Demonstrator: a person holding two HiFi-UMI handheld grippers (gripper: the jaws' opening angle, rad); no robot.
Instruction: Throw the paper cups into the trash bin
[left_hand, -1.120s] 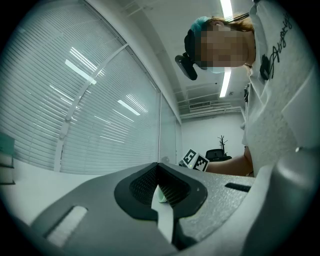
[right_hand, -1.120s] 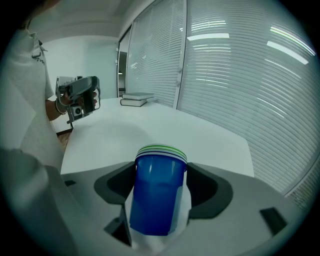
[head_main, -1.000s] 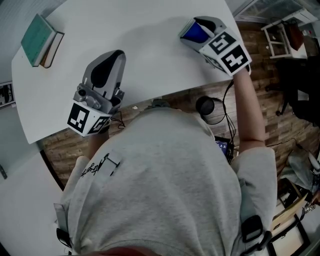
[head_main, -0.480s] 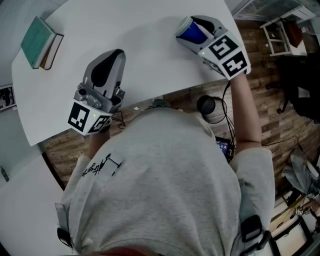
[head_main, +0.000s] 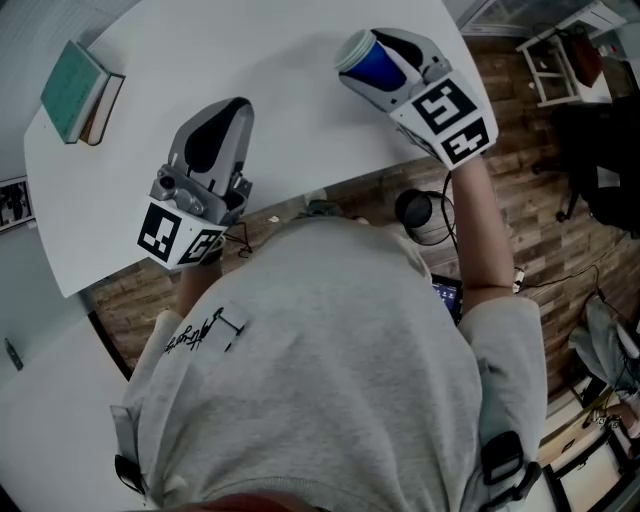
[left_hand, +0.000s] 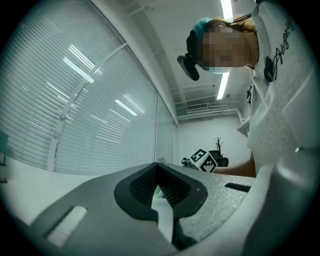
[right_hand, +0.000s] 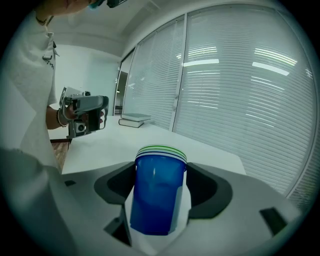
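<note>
Up close, the right gripper view shows our right gripper (head_main: 372, 62) clamped on nested blue paper cups (right_hand: 156, 195), several rims stacked; the head view shows just 1 blue cup above the table (head_main: 280, 100). Our left gripper (head_main: 222, 125) has its jaws nearly together. We cannot count the cups.

Stack of blue paper cups (head_main: 366, 64): the base is sitting hidden inside the grey right gripper (head_main: 373, 68), and the rims are too tightly nested to count. The person's grey shirt (head_main: 330, 380) is covering the white table (head_main: 280, 90)'s near edge. The forearm is cutting off a dark round object (head_main: 412, 212) that is too small to identify.
</note>
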